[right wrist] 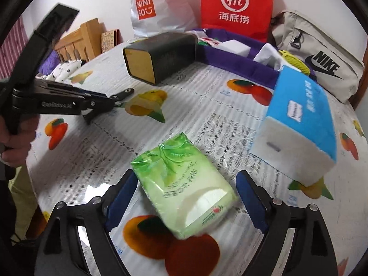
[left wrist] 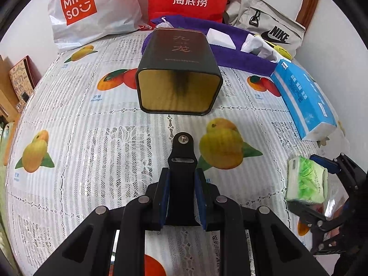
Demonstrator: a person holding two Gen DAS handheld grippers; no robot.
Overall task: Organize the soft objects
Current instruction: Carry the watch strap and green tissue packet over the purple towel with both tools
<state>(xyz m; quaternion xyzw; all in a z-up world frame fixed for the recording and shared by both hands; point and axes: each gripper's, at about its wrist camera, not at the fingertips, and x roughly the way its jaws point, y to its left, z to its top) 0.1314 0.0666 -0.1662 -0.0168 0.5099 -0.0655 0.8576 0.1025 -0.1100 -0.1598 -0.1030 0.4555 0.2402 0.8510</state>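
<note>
Seeing our left gripper (left wrist: 181, 195) with fingers narrow, clamped on a black bracket (left wrist: 182, 158) over the tabletop (left wrist: 92, 149). Our right gripper (right wrist: 186, 197) has fingers wide, pads clear of the green tissue pack (right wrist: 184, 188) lying between them; blue tissue pack (right wrist: 301, 124) sits beside it.

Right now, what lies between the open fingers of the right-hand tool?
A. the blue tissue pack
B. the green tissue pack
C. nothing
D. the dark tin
B: the green tissue pack lies on the tablecloth between the right gripper's spread blue fingers, which do not press on it.
</note>
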